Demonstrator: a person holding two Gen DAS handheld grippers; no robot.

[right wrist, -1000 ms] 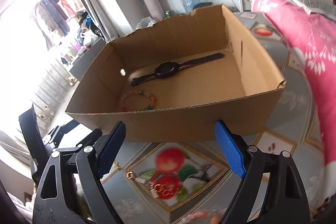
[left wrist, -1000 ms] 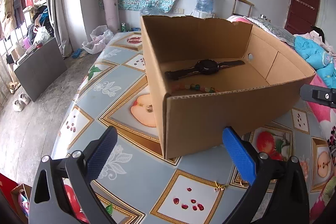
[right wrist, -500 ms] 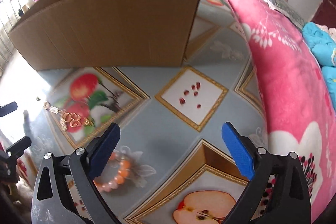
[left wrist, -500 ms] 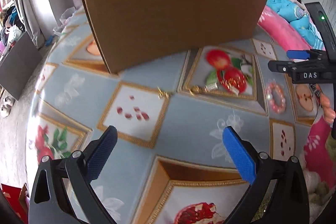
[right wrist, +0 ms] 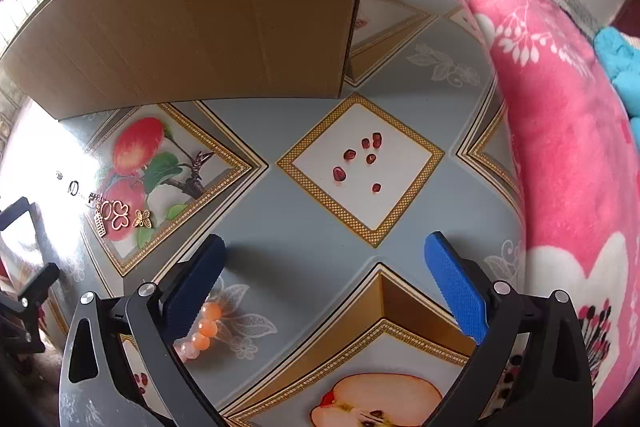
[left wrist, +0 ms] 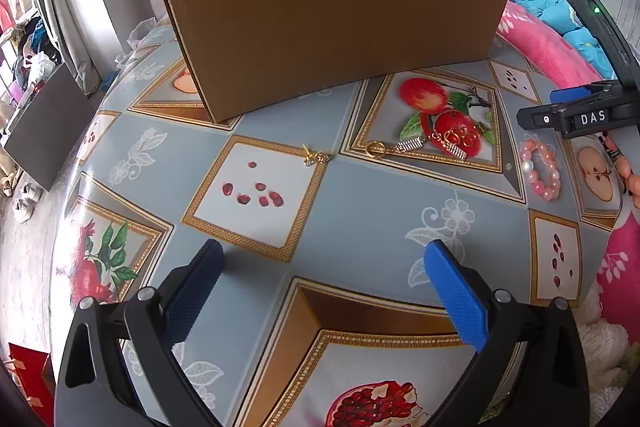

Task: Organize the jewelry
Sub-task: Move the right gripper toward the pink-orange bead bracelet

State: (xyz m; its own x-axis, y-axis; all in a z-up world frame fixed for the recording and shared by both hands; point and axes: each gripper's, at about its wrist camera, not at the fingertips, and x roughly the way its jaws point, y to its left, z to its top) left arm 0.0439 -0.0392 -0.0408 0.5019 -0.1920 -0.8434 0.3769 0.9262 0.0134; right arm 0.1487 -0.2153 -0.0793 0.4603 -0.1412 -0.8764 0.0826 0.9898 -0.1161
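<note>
Loose jewelry lies on the patterned tablecloth in front of a brown cardboard box (left wrist: 332, 23). Left to right in the left wrist view I see a small gold charm (left wrist: 316, 157), a gold ring (left wrist: 375, 149), silver comb-shaped earrings (left wrist: 410, 145) with a rose-gold piece (left wrist: 460, 138), and a pink bead bracelet (left wrist: 540, 171). My left gripper (left wrist: 324, 259) hangs open over the cloth, short of the charm. My right gripper (right wrist: 326, 251) is open above bare cloth. The bracelet (right wrist: 202, 327) lies partly under its left finger. A rose-gold clover (right wrist: 116, 215) and a gold butterfly (right wrist: 143, 219) lie to its left.
The box (right wrist: 200, 19) stands just behind the jewelry; its inside is hidden from both views. A pink flowered blanket (right wrist: 560, 107) borders the table on the right. The table edge (left wrist: 72, 187) drops to the floor on the left, with a dark board (left wrist: 44, 131) there.
Both grippers have tipped downward and drawn back, from looking into the box at a watch and beads to facing the cloth in front of it. The right jaws stand a little wider.
</note>
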